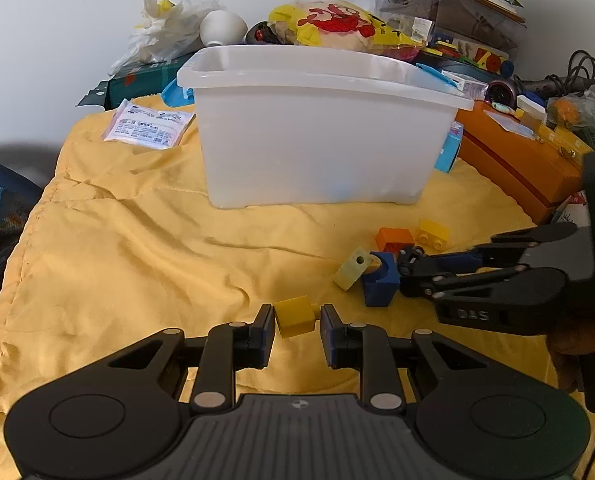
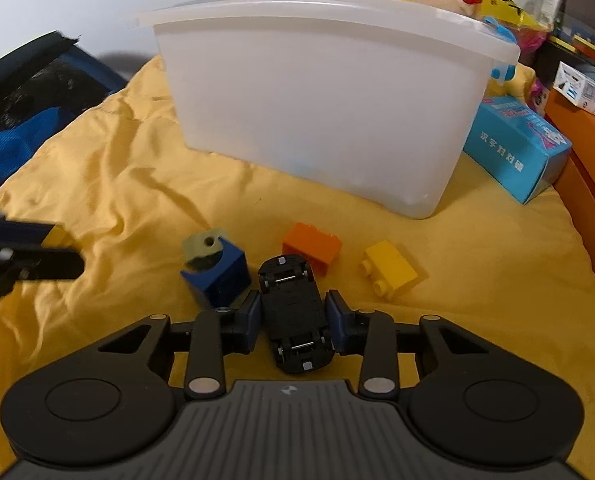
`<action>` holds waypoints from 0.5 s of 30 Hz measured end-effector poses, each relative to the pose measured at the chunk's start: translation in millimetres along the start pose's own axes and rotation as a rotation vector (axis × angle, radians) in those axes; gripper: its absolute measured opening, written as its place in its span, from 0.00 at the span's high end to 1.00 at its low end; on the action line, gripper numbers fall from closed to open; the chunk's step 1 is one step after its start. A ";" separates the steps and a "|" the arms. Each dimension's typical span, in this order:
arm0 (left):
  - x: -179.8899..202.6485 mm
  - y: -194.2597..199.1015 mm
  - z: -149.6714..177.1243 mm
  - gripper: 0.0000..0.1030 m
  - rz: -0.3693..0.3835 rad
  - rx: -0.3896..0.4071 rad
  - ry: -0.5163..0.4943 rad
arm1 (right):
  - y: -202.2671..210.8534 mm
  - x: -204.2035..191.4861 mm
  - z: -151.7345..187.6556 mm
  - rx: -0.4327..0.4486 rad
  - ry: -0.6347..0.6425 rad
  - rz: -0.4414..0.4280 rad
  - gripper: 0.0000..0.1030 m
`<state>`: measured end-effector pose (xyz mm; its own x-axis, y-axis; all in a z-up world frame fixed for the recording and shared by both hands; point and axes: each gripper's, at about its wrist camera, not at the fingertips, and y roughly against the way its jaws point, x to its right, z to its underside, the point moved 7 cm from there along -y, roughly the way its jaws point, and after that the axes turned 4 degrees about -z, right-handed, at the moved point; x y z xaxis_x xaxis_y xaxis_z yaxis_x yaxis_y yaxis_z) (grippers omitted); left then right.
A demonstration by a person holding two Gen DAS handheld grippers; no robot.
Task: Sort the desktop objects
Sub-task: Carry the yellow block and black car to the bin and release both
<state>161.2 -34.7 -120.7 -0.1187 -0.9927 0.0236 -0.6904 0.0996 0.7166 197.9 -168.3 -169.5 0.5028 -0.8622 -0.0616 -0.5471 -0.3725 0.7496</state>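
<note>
A: Step? Claws?

B: Pick-up, judging by the grips. Left gripper (image 1: 297,322) is pinching a yellow block (image 1: 295,316). Right gripper (image 2: 293,316) is clamping a black car (image 2: 293,312) by its flanks, narrowly parted; the car is lying belly-up on the cloth (image 2: 117,184).

A: Car's axis?

B: Running 12 to 6 along the fingers, far end towards the bin (image 2: 317,92).

A: Next?

B: Probably lifting both clear, carrying to 12 over the bin's rim, releasing. Orange brick (image 2: 311,246) sits just beyond, at 12.

Both grippers' jaws clamped, angled downward.
</note>
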 end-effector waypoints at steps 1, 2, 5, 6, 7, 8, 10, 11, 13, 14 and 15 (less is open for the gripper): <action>0.7 0.7 -1.5 0.73 -0.001 0.003 0.002 | 3.3 1.6 0.4 0.007 -0.005 0.001 0.64; 1.0 1.9 -4.0 0.73 -0.002 0.008 0.004 | 8.4 4.0 0.0 0.021 -0.018 0.003 0.64; 1.2 8.5 -17.7 0.73 -0.005 0.034 0.012 | 32.9 11.8 -3.6 0.076 -0.058 0.000 0.64; 0.7 11.7 -23.8 0.73 -0.003 0.047 0.011 | 42.2 13.9 -6.5 0.095 -0.071 -0.006 0.64; 1.0 15.3 -30.6 0.73 -0.003 0.060 0.009 | 51.3 15.3 -9.9 0.113 -0.081 -0.012 0.64; 0.8 19.8 -40.6 0.73 -0.008 0.078 -0.001 | 61.0 17.6 -14.0 0.132 -0.089 -0.015 0.64; -1.3 27.5 -61.5 0.73 -0.024 0.109 -0.027 | 78.9 20.7 -26.9 0.174 -0.098 -0.021 0.64; -3.6 30.5 -71.6 0.73 -0.026 0.122 -0.031 | 88.9 22.9 -36.0 0.199 -0.100 -0.019 0.64; -8.8 35.8 -95.0 0.73 -0.028 0.146 -0.025 | 102.1 26.9 -54.2 0.239 -0.100 -0.021 0.64; -11.4 37.9 -108.5 0.73 -0.032 0.158 -0.021 | 109.5 30.0 -66.3 0.262 -0.102 -0.019 0.64; -12.5 38.9 -119.3 0.73 -0.034 0.167 -0.017 | 112.6 31.8 -77.6 0.279 -0.103 -0.020 0.64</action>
<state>221.0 -26.7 -10.0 -0.1045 -0.9945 -0.0118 -0.8032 0.0774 0.5906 204.3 -211.0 -35.9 0.4525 -0.8788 -0.1513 -0.7078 -0.4571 0.5386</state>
